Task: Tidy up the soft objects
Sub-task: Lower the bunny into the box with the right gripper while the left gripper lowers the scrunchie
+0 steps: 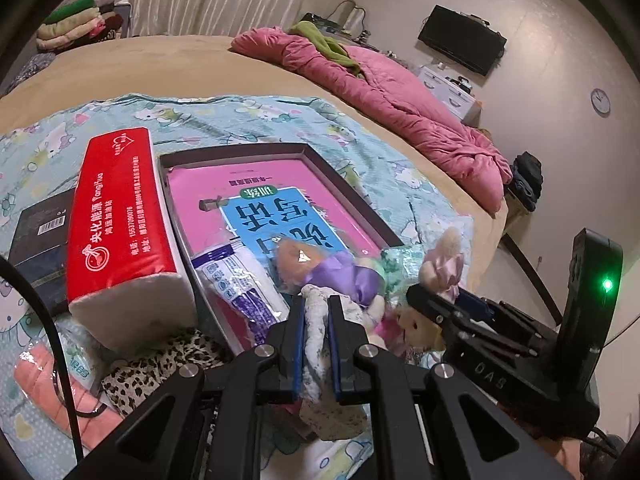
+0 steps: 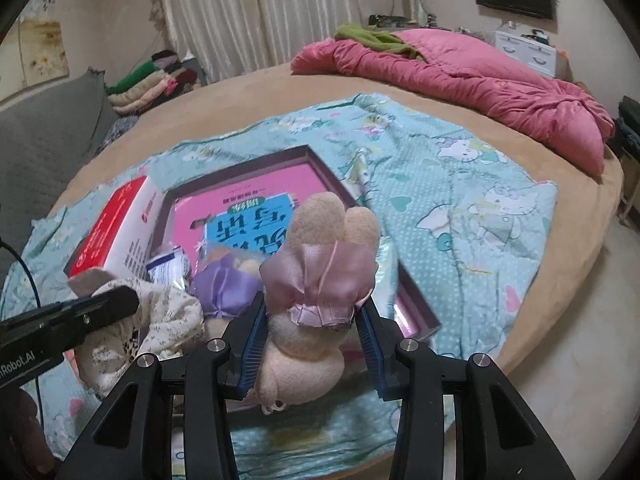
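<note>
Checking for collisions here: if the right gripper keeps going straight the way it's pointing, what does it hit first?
Probably the purple-dressed plush lying in the shallow tray, just beyond the pink-skirted plush the right gripper holds; depth is hard to judge.

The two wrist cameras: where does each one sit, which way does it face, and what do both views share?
Left wrist: sits on the left gripper, faces along its jaws, shut on a white lacy cloth, toward the shallow box; the right gripper enters from the right.
Right wrist: sits on the right gripper, its jaws around a plush rabbit; the left gripper enters from the left.
Shared: box, red tissue pack, pink quilt, curtains.
</note>
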{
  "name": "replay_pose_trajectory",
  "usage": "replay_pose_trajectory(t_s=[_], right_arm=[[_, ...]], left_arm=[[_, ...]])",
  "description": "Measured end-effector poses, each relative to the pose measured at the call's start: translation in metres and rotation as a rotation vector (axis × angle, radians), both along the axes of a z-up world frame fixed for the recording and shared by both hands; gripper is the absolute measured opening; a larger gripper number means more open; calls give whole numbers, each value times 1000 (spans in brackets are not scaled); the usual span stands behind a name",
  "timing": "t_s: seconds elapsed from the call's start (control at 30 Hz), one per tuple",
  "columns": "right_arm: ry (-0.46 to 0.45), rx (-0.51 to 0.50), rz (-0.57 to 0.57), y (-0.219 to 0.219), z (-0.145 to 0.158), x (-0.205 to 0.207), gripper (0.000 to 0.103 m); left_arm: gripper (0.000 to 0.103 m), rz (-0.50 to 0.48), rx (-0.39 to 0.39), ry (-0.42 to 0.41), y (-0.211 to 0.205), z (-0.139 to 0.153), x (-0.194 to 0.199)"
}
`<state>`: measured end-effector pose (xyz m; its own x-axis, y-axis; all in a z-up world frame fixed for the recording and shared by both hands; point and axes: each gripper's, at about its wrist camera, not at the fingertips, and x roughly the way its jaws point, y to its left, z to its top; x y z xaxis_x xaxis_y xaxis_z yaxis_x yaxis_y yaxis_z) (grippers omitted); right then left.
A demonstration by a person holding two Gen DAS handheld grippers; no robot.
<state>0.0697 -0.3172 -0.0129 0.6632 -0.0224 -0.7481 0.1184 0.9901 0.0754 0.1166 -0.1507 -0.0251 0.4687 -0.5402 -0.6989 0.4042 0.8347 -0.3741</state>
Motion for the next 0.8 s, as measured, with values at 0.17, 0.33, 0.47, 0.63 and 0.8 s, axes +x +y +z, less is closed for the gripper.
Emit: replay_pose_trajectory(t_s=[0.17,0.33,0.47,0.63,0.8], right_arm=[[4,11,19,7,-7,9,44],[1,21,29,11,-11,18,44],[-1,27,31,12,-15,23,44],[-3,28,38,11,-20,28,44],[-26,64,44,7,-21,26,46]], left_arm=[[11,7,8,-5,1,-2,3],[11,9,20,-10,1,-3,6],[11,9,23,-9,1,-5,9],[11,11,30,-1,-3,-7,13],[11,0,40,-3,-9,-11,14]])
